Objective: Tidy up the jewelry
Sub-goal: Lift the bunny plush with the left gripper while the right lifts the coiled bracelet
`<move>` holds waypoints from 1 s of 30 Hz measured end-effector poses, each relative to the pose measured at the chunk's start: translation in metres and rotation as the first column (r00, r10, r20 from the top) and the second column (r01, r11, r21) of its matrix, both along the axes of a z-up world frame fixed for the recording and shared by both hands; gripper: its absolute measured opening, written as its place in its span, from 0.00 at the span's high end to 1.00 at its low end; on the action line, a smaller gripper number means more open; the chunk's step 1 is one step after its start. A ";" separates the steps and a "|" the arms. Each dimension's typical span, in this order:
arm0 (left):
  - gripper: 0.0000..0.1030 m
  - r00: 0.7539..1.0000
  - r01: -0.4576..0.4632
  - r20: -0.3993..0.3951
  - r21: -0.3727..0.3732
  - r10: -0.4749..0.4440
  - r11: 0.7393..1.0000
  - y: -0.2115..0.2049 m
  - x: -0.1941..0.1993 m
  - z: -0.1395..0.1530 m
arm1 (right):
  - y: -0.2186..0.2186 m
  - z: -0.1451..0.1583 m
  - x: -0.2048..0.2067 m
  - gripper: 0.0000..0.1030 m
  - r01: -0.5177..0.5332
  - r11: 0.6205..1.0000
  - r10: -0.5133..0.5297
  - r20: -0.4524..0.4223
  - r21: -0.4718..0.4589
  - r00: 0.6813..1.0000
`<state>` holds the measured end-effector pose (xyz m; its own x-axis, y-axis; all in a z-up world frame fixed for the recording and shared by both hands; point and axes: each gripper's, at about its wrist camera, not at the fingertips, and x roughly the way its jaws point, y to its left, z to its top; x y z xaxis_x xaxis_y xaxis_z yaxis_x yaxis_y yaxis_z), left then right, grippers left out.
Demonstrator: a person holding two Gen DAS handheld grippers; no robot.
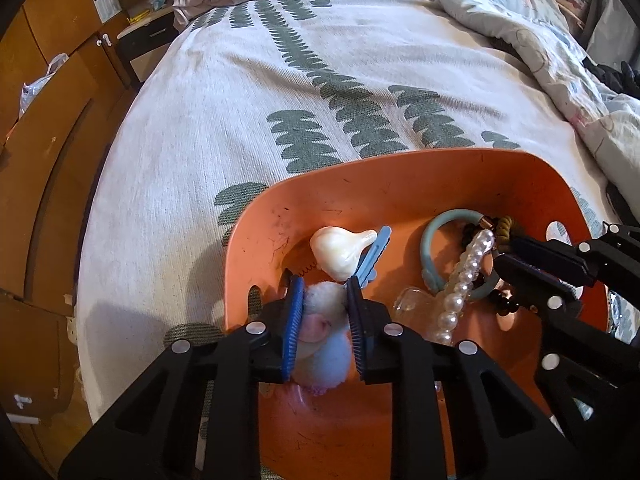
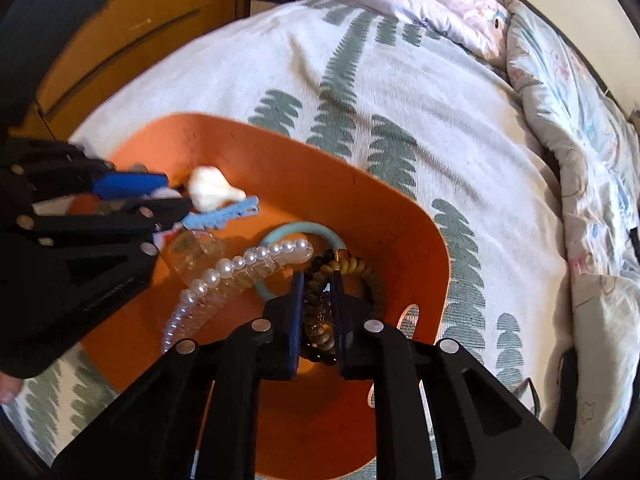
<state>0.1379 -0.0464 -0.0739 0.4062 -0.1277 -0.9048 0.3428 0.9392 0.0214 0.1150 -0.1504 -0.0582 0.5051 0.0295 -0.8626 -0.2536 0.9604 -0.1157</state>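
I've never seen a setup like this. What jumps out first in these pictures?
An orange tray sits on a leaf-patterned bedspread, crowded with trinkets. The left gripper has its fingers closed on a fluffy pompom at the tray's near-left, while the right gripper pinches a coiled hair tie beside a pearl strand.

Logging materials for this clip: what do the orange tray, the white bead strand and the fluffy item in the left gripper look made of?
Orange tray: likely matte moulded plastic, with fine scuffs and cut-out handles. White bead strand: glossy pearl-like beads with bright highlights; real or imitation cannot be told. Fluffy item, pinched in the left gripper: soft plush or pompom fibre, fuzzy-edged, in white, pink and pale blue.
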 end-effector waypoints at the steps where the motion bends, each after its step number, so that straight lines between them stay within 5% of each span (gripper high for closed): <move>1: 0.79 1.000 -0.003 -0.004 -0.013 0.003 1.000 0.001 0.000 0.001 | -0.002 0.003 0.000 0.87 0.005 1.000 -0.005 0.002 0.020 1.000; 11: 0.89 1.000 0.006 0.005 -0.110 -0.006 0.994 0.006 -0.002 0.024 | -0.035 0.041 -0.009 0.87 0.044 0.965 -0.055 0.034 0.257 0.998; 30: 0.91 0.997 0.026 0.072 -0.244 -0.008 0.969 0.017 -0.013 0.075 | -0.063 0.080 -0.030 0.87 0.045 0.904 -0.092 0.092 0.425 0.991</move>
<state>0.1253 -0.0296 0.0013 0.4635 -0.3494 -0.8143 0.3647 0.9128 -0.1840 0.0849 -0.2131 0.0223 0.6076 0.3404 -0.7176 -0.1946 0.9398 0.2811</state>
